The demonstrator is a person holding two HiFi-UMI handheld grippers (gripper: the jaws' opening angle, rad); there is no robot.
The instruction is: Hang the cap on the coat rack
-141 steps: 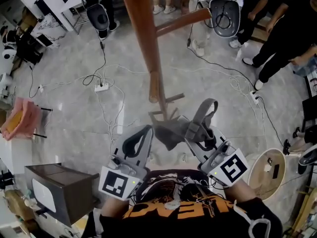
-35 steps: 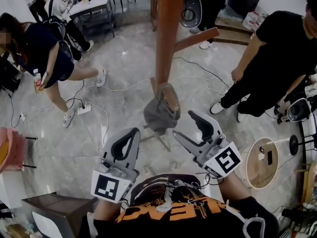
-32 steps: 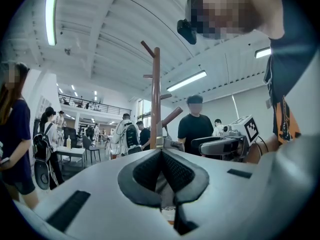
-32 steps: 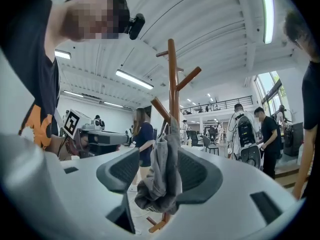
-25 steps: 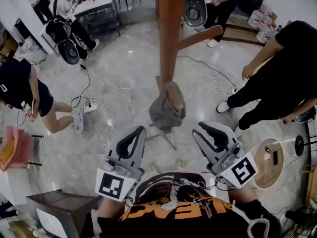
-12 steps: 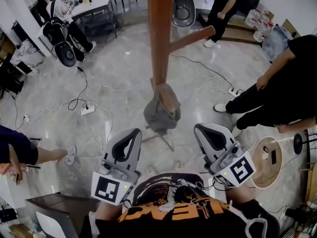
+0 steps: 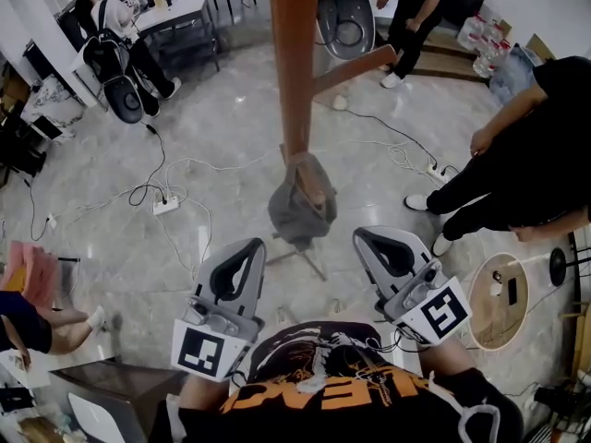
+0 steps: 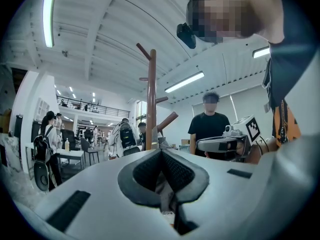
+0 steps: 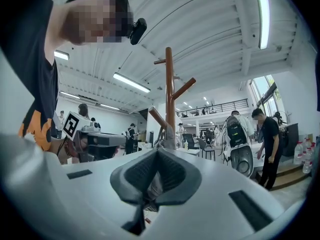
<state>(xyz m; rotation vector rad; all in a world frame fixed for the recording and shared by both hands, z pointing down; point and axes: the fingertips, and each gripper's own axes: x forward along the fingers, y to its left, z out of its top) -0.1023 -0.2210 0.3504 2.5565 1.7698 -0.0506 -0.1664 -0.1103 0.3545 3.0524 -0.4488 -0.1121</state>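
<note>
A grey cap hangs on a low peg of the brown wooden coat rack, free of both grippers. My left gripper is held low and left of the cap, jaws shut with nothing between them. On the other side my right gripper sits below and right of the cap, also shut and empty. The left gripper view shows my left gripper with tips meeting, the coat rack standing beyond. From my right gripper the coat rack rises straight ahead.
A person in black stands at the right, and another with a backpack at the upper left. Cables and a power strip lie on the floor. A round wooden stool is at the right, a dark box at the lower left.
The cap, earlier in my right gripper, now hangs on the peg. The right jaws have closed and drawn back slightly left. A person has walked off at the left.
</note>
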